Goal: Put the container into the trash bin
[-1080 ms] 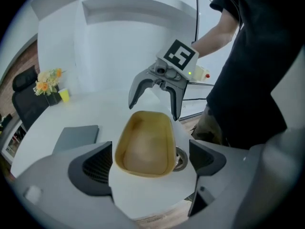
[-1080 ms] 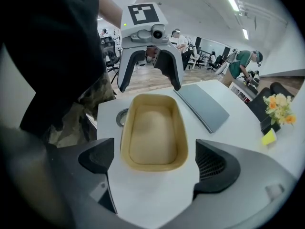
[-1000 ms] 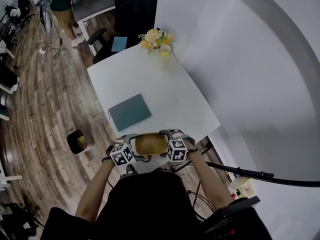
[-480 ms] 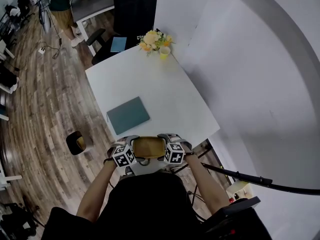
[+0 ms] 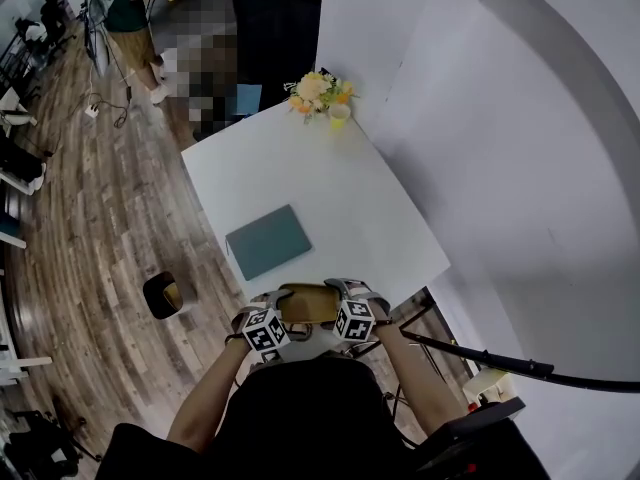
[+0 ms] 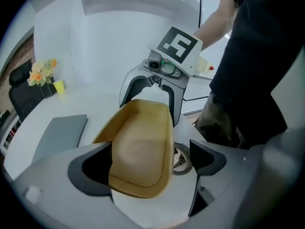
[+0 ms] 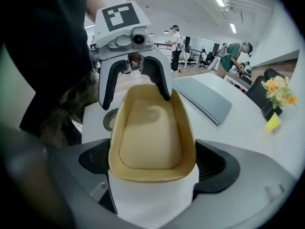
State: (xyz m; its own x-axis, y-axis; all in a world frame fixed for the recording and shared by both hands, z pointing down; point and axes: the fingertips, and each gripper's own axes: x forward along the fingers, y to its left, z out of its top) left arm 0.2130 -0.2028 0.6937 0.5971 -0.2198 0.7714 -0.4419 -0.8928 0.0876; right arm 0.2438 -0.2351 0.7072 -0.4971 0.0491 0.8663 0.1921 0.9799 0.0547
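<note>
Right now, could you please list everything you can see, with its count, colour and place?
table: one, white, against the wall
container: one, tan, empty, at the table's near edge between both grippers
notebook: one, grey-teal, flat on the table
flowers: one bunch, yellow and orange, far table corner
cup: one, yellow, beside the flowers
cable grommet: one, grey, in the tabletop near the container
trash bin: one, dark, on the wooden floor left of the table
left gripper: grey, container's end between its jaws, gap on one side
right gripper: grey, jaws against the container's other end
</note>
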